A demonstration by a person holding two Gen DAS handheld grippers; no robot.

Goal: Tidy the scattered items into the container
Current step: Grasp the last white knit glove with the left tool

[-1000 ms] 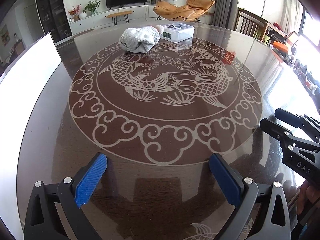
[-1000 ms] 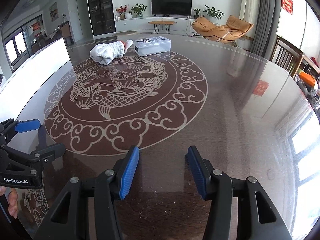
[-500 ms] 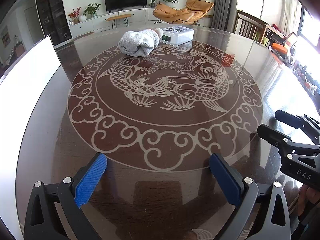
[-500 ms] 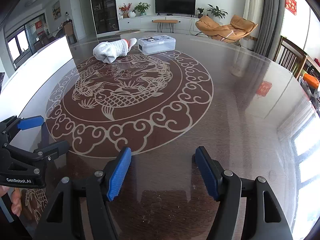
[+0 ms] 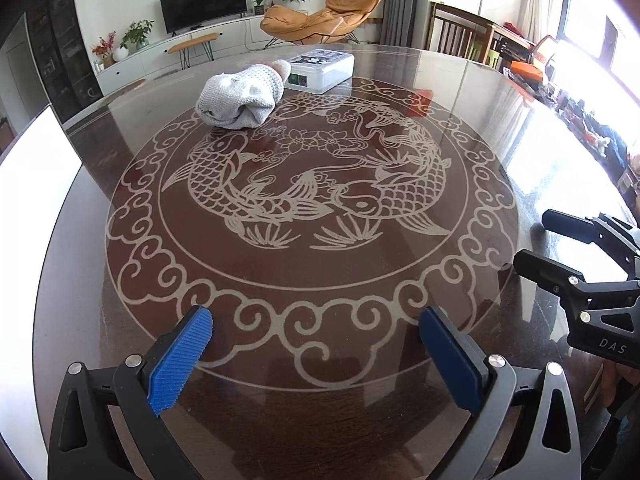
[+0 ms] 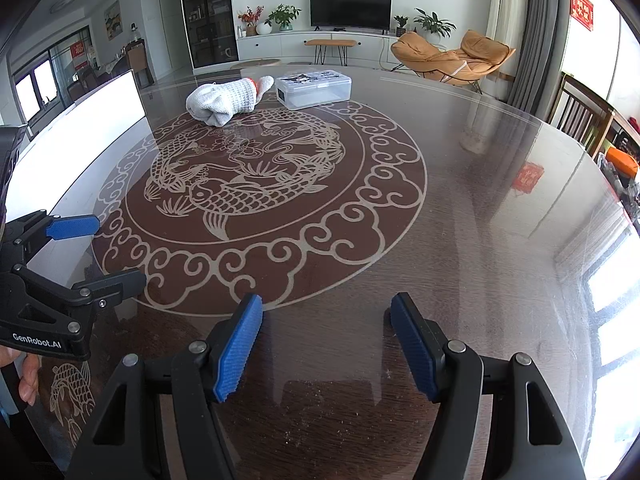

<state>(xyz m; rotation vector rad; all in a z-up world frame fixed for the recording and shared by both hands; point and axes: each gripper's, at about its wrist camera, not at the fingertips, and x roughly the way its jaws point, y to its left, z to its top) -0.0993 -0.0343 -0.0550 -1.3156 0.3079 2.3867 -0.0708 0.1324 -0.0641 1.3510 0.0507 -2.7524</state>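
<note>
A bundle of white knitted gloves (image 5: 240,98) (image 6: 224,100) lies on the far side of the round glass table (image 5: 460,92). Right beside it stands a clear plastic box (image 5: 322,70) (image 6: 314,88) with its lid on. My left gripper (image 5: 316,340) hovers over the near table edge, open, nothing between its blue pads. It also shows at the left of the right wrist view as left gripper (image 6: 108,252). My right gripper (image 6: 326,336) is open and empty too, and appears at the right edge as right gripper (image 5: 536,240). Both are far from the gloves.
The table top carries a carved fish and cloud pattern (image 5: 312,196). A white panel (image 6: 76,128) stands along the left edge. Wooden chairs (image 6: 580,116) stand at the right. Behind the table are an orange lounge chair (image 6: 452,58) and a TV (image 6: 350,8).
The right gripper's jaws have widened. The left gripper has shifted a little across the table and rolled, so the gloves and box sit more to its centre.
</note>
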